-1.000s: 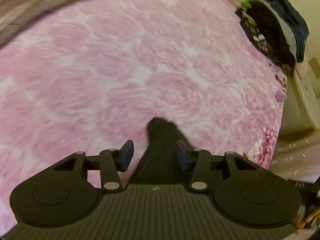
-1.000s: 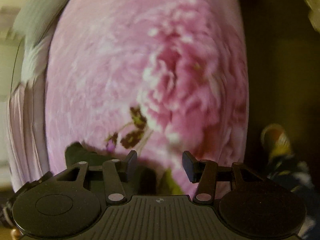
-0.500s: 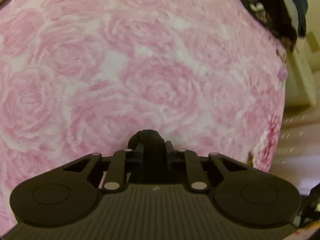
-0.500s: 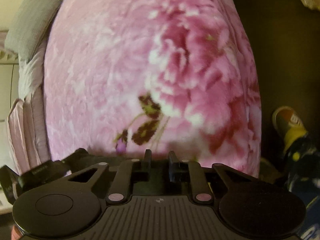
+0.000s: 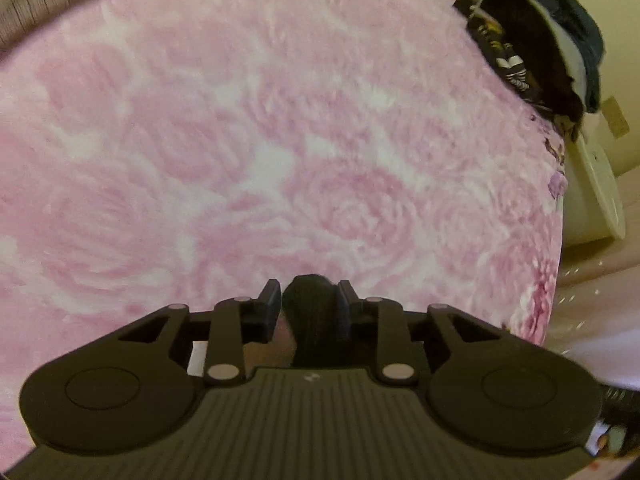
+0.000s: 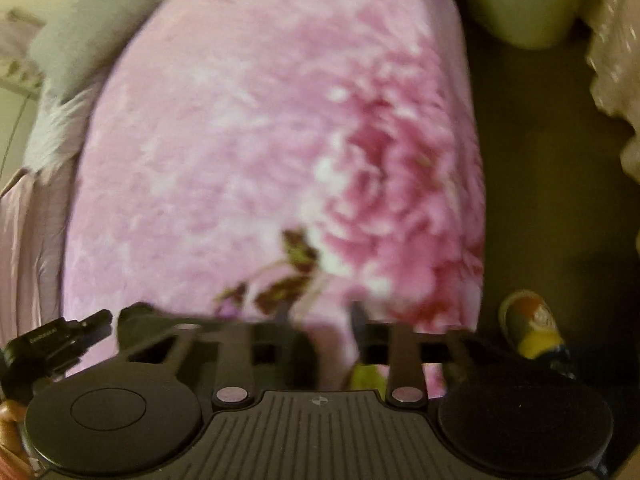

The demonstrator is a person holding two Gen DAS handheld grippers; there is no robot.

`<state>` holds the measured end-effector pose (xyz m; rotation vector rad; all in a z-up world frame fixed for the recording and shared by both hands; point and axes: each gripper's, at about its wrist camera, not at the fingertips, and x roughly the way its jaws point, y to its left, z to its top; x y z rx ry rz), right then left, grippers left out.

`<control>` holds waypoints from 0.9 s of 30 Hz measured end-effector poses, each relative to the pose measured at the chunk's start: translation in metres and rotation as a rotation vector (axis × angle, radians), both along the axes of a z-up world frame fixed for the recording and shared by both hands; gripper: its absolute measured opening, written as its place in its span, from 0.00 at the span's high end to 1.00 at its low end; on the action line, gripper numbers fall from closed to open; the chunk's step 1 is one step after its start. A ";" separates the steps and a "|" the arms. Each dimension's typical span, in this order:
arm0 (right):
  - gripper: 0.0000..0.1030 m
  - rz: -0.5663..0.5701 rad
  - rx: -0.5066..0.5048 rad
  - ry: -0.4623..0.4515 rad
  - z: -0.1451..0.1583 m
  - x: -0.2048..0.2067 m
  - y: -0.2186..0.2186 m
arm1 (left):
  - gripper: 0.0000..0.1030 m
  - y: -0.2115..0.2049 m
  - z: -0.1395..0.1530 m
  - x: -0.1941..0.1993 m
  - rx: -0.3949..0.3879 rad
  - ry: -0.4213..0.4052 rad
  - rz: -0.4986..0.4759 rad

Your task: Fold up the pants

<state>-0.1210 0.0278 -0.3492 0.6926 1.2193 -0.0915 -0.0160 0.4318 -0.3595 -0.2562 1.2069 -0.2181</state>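
Black pants [image 5: 310, 312] – pink rose-print blanket [image 5: 280, 140], grey pillow [image 6: 88, 28]

Light: dim and warm — soft, no glare
Blur: right wrist view smeared, its gripper fingers [image 6: 358, 320] fuzzy
Left wrist view: pink blanket [image 5: 240, 140] slightly soft
Edges: bent round — dark corners

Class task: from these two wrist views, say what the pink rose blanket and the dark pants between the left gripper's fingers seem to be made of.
Pink rose blanket: probably plush fleece, matte; its printed roses look brushed and fuzzy, though blur adds softness. Dark pants: soft black cloth, dull finish; it bunches into a rounded fold. The weave is too dark to tell.
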 end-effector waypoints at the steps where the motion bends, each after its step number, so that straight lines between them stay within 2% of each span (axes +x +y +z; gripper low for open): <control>1: 0.65 0.038 -0.028 -0.024 0.006 -0.002 0.007 | 0.76 -0.002 0.011 -0.008 0.021 -0.028 -0.020; 4: 0.65 0.239 -0.128 -0.092 0.019 -0.002 0.042 | 0.77 -0.031 0.032 -0.037 0.103 -0.111 -0.181; 5: 0.67 0.316 -0.164 -0.130 0.022 -0.005 0.057 | 0.77 -0.047 0.033 -0.044 0.129 -0.135 -0.251; 7: 0.73 0.472 -0.206 -0.203 0.023 -0.012 0.084 | 0.83 -0.076 0.027 -0.062 0.183 -0.150 -0.405; 8: 0.76 0.541 -0.227 -0.203 0.019 -0.016 0.098 | 0.90 -0.085 0.021 -0.070 0.219 -0.151 -0.458; 10: 0.79 0.674 -0.228 -0.161 0.006 -0.033 0.120 | 0.92 -0.095 0.006 -0.091 0.303 -0.148 -0.542; 12: 0.79 0.793 -0.201 -0.122 -0.005 -0.058 0.137 | 0.94 -0.086 -0.003 -0.116 0.342 -0.135 -0.546; 15: 0.79 0.947 -0.222 -0.162 -0.002 -0.091 0.156 | 0.93 -0.061 -0.005 -0.157 0.383 -0.097 -0.460; 17: 0.79 1.036 -0.193 -0.146 0.001 -0.103 0.165 | 0.93 -0.044 0.001 -0.182 0.397 -0.088 -0.353; 19: 0.79 1.107 -0.155 -0.094 0.000 -0.109 0.171 | 0.94 -0.032 0.013 -0.198 0.372 -0.080 -0.235; 21: 0.78 1.130 -0.134 -0.058 0.003 -0.110 0.172 | 0.91 -0.022 0.020 -0.209 0.404 -0.015 -0.110; 23: 0.77 1.162 -0.128 -0.050 0.016 -0.106 0.170 | 0.90 -0.010 0.037 -0.224 0.354 0.001 0.039; 25: 0.68 1.173 -0.136 -0.088 0.035 -0.097 0.163 | 0.87 -0.002 0.058 -0.235 0.288 0.058 0.163; 27: 0.51 1.169 -0.149 -0.119 0.052 -0.087 0.158 | 0.79 -0.001 0.078 -0.247 0.277 0.059 0.223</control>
